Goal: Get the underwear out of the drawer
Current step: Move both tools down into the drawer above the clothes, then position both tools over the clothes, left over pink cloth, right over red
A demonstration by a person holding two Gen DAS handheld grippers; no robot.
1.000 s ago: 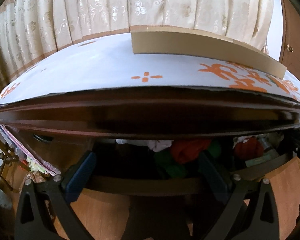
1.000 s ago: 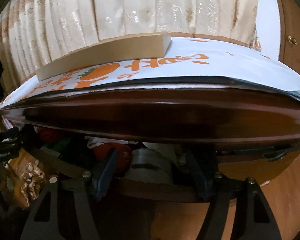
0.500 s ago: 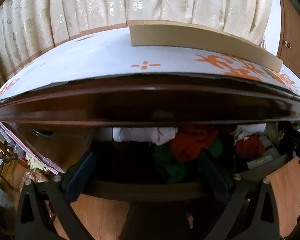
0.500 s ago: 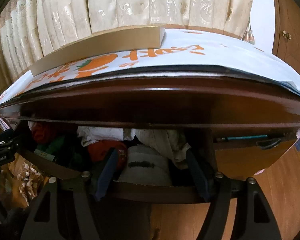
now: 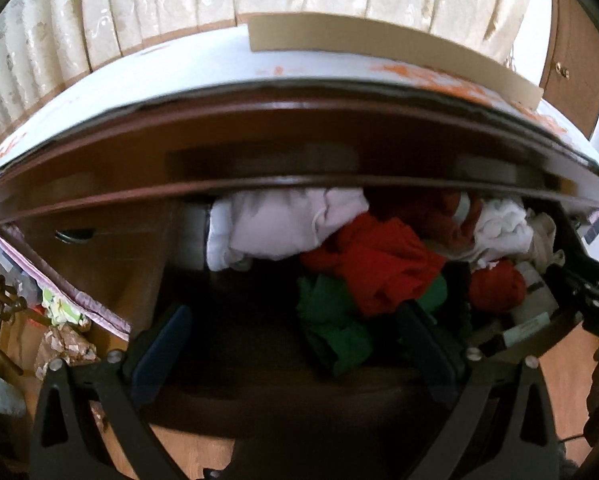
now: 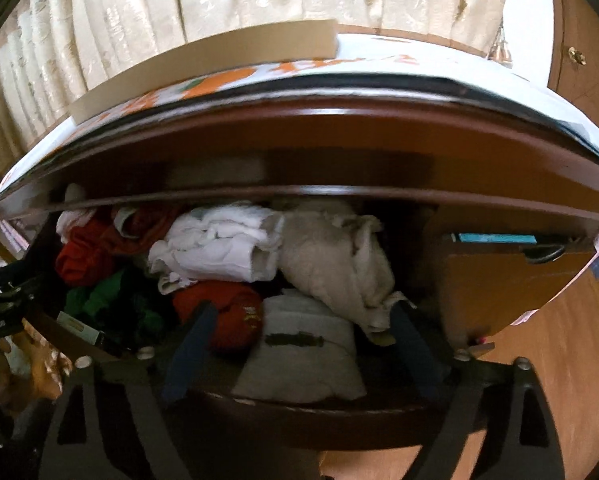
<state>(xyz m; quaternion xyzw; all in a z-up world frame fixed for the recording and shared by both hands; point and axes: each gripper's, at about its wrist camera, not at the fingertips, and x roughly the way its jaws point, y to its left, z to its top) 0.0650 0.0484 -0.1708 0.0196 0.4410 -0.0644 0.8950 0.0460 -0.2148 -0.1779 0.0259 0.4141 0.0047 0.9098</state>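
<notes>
drawer now further out, more clothes showing, both tongs spread, right widening

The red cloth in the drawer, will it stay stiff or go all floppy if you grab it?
Probably floppy: the red cloth lies crumpled in soft folds. It looks light, and since it overlaps the green cloth, lifting it may drag that along.

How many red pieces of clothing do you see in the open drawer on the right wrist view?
2, possibly more. One red garment lies bunched at the drawer's back left; one rolled red piece lies near the front, behind the left finger of the right tongs. Others may be buried.
</notes>
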